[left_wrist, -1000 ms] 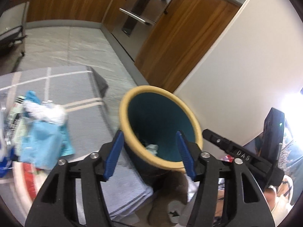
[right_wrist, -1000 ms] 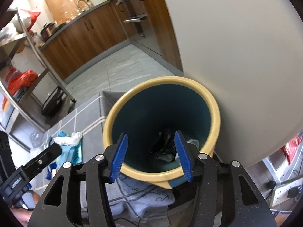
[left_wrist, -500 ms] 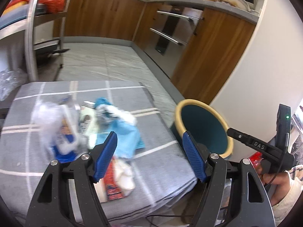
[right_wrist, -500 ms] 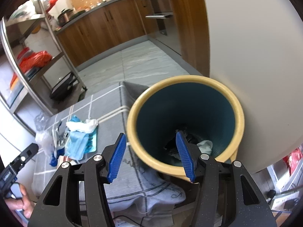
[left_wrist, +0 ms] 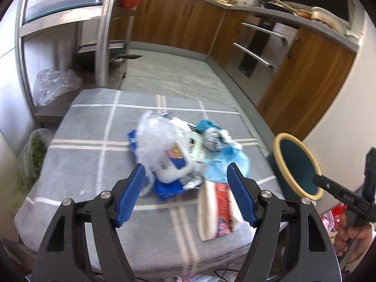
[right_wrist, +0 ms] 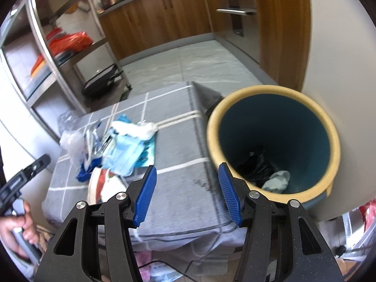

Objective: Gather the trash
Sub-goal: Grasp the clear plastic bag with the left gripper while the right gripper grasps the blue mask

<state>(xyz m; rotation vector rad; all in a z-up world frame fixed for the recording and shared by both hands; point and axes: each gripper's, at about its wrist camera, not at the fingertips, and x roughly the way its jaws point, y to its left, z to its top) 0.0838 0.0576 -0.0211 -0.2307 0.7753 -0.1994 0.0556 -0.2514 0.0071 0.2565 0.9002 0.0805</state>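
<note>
A heap of trash (left_wrist: 188, 155) lies on the grey checked tablecloth (left_wrist: 94, 141): clear plastic wrap, a white and blue packet, light blue bags, a crumpled tissue and a red and white wrapper (left_wrist: 221, 209). The heap also shows in the right wrist view (right_wrist: 117, 152). A teal bin with a yellow rim (right_wrist: 275, 145) stands at the table's right end with black and white scraps inside; it shows in the left wrist view (left_wrist: 298, 164). My left gripper (left_wrist: 185, 195) is open and empty just short of the heap. My right gripper (right_wrist: 188, 192) is open and empty between heap and bin.
A steel shelf rack (left_wrist: 70, 23) with orange bags stands behind the table at the left. Wooden kitchen cabinets and an oven (left_wrist: 258, 42) line the far side. A white wall (right_wrist: 340, 47) rises right behind the bin. A clear plastic bag (left_wrist: 54, 84) lies under the rack.
My left gripper has swung left from over the bin to face the trash heap. My right gripper has pulled back and left from the bin mouth. Both stayed open.
</note>
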